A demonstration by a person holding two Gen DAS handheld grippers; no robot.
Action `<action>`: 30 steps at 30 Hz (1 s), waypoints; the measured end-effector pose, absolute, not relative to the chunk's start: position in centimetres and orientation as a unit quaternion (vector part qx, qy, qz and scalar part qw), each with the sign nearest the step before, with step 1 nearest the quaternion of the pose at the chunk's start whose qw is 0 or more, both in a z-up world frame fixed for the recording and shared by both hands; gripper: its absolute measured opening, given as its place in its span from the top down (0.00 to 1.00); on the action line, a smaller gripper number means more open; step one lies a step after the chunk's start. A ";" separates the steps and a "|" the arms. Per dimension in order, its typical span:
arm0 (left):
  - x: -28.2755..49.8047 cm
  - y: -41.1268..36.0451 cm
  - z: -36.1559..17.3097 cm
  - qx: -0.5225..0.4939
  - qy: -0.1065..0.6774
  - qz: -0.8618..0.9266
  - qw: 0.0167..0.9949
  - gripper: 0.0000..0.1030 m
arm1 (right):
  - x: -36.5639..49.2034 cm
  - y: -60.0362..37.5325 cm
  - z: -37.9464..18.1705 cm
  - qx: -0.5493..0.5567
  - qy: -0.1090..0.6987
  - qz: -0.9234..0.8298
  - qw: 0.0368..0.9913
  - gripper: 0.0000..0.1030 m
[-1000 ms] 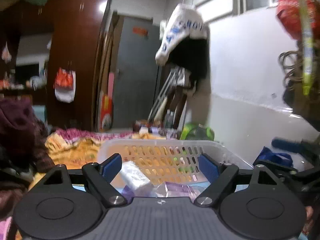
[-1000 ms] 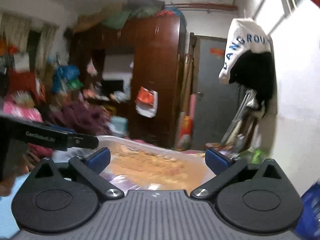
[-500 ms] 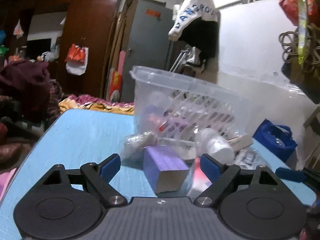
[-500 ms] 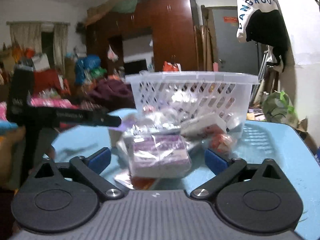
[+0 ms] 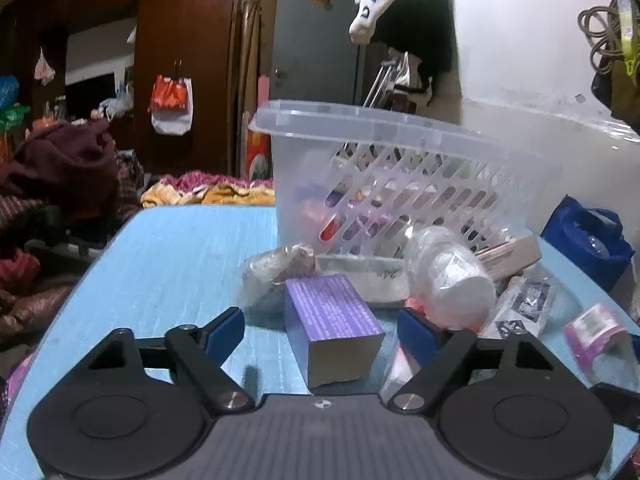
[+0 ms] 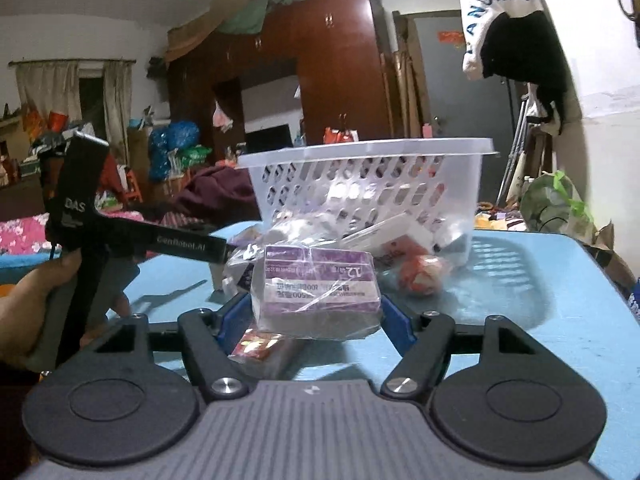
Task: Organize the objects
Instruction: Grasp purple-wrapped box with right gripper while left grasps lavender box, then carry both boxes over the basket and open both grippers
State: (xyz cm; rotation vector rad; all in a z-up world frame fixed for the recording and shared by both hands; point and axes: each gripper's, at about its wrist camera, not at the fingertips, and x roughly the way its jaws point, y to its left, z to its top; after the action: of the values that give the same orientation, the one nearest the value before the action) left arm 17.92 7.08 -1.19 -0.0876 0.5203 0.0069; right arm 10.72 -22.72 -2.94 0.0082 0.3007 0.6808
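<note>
Currently both tools closing: right tool [image 6: 316,316] around wrapped purple box [image 6: 316,292], pads at its sides; left tool [image 5: 320,330] straddles purple box [image 5: 334,326], gaps remain; both on tabletop [image 5: 180,248] before basket [image 5: 384,176].

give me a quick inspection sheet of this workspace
surface: blue table, mostly bare on its left in the left wrist view
job's things: clear basket holding a few items; purple box; wrapped purple pack; bagged cups
clutter: loose packets around the basket
grippers: left hand-held gripper closing, box between its fingers, no contact; right hand-held gripper closing, fingers at the pack's sides
cables: coiled cord hanging on the wall
surroundings: wardrobe, piled clothes, hanging jacket
</note>
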 end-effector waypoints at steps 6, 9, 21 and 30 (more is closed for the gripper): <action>17.8 6.9 -1.4 -0.032 0.266 -0.003 0.963 0.53 | 11.5 -24.0 -3.0 0.020 0.145 0.311 0.939 0.29; 17.0 6.8 -1.3 -0.033 0.238 -0.016 0.970 0.55 | 11.5 -24.0 -3.2 0.012 0.140 0.296 0.945 0.29; 14.4 7.6 -0.8 -0.060 0.138 -0.043 0.988 0.57 | 12.3 -24.0 -4.4 -0.005 0.104 0.256 0.961 0.30; 13.7 7.5 -0.8 -0.051 0.111 -0.054 0.991 0.57 | 12.7 -24.3 -4.1 -0.004 0.094 0.253 0.963 0.30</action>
State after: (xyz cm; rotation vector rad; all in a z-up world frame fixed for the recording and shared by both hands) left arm 13.67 7.48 -0.83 -0.1031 0.2227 -0.1080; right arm 12.69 -24.34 -4.11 -0.0071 0.1899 0.5126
